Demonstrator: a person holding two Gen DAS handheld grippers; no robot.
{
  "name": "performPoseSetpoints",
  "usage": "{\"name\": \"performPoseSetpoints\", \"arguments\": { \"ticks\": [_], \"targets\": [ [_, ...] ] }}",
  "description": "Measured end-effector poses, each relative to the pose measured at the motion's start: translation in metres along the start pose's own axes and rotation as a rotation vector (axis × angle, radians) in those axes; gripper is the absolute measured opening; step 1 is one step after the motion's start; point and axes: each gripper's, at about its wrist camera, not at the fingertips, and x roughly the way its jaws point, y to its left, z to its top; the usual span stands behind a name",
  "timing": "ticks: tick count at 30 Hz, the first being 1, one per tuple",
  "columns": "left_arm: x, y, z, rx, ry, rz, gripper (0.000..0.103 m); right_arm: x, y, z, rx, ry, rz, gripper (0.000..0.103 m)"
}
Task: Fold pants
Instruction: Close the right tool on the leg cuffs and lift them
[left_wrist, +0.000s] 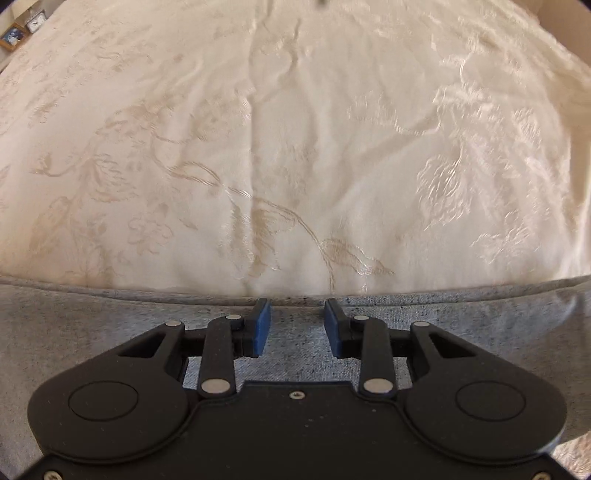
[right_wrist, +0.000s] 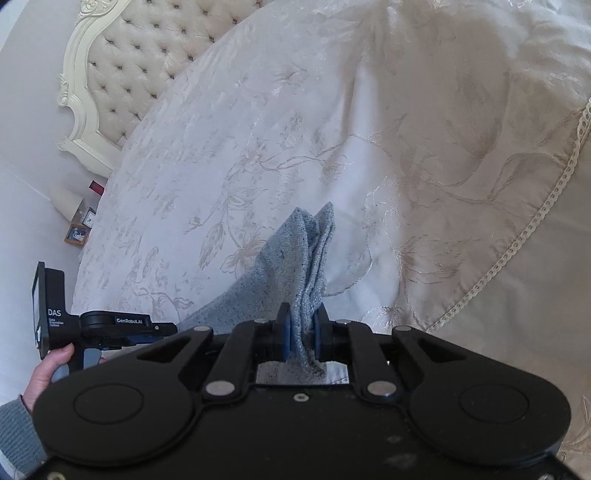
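Your right gripper (right_wrist: 302, 328) is clamped on a bunched fold of the grey pants (right_wrist: 295, 266). The blue pads (right_wrist: 287, 332) squeeze the cloth from both sides, and the fabric sticks up past the fingertips in a crumpled peak while the rest trails off to the lower left toward your other hand. A bit of the same grey cloth shows through the gap behind the fingers too.

Your left gripper (left_wrist: 297, 325) has its jaws spread apart with nothing between them. It sits low over a flat stretch of the pants (left_wrist: 110, 332), with the fingertips right about at the fabric's far edge, where the grey meets the cream bedspread (left_wrist: 295, 147). Can't tell if the pads actually touch the cloth.

From the right wrist view, your left hand (right_wrist: 46, 373) is wrapped around the handle of the other unit at the lower left, grey sleeve cuff showing. The pants lie on the floral embroidered bedspread, which has a lace-trim edge (right_wrist: 517, 251) on the right. A tufted cream headboard (right_wrist: 147, 55) sits top left, with a small framed picture (right_wrist: 77, 235) beside the bed.
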Motion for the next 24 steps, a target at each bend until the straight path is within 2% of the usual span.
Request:
{"name": "performPoseSetpoints", "arguments": {
  "ticks": [3, 6, 11, 15, 17, 20, 24],
  "targets": [
    [-0.026, 0.007, -0.018, -0.006, -0.023, 0.002, 0.041, -0.002, 0.004, 0.001, 0.001, -0.002, 0.004, 0.013],
    [-0.035, 0.011, -0.044, -0.002, -0.006, 0.009, 0.042, -0.003, 0.009, 0.003, 0.003, -0.011, 0.012, 0.013],
    [-0.01, 0.011, -0.064, 0.011, 0.078, 0.029, 0.041, -0.009, 0.02, 0.007, -0.01, -0.023, 0.024, 0.013],
    [0.009, 0.002, -0.065, 0.088, 0.075, 0.052, 0.041, -0.015, 0.032, 0.005, -0.026, -0.039, 0.016, 0.013],
    [0.005, 0.005, -0.06, 0.087, 0.081, 0.026, 0.041, -0.017, 0.041, 0.003, -0.036, -0.047, 0.008, 0.013],
    [-0.017, 0.028, -0.058, 0.027, 0.039, -0.041, 0.041, -0.023, 0.062, -0.002, -0.053, -0.063, -0.003, 0.013],
    [-0.047, 0.07, -0.064, 0.02, -0.006, -0.066, 0.041, -0.03, 0.107, -0.016, -0.096, -0.082, -0.007, 0.013]
  ]
}}
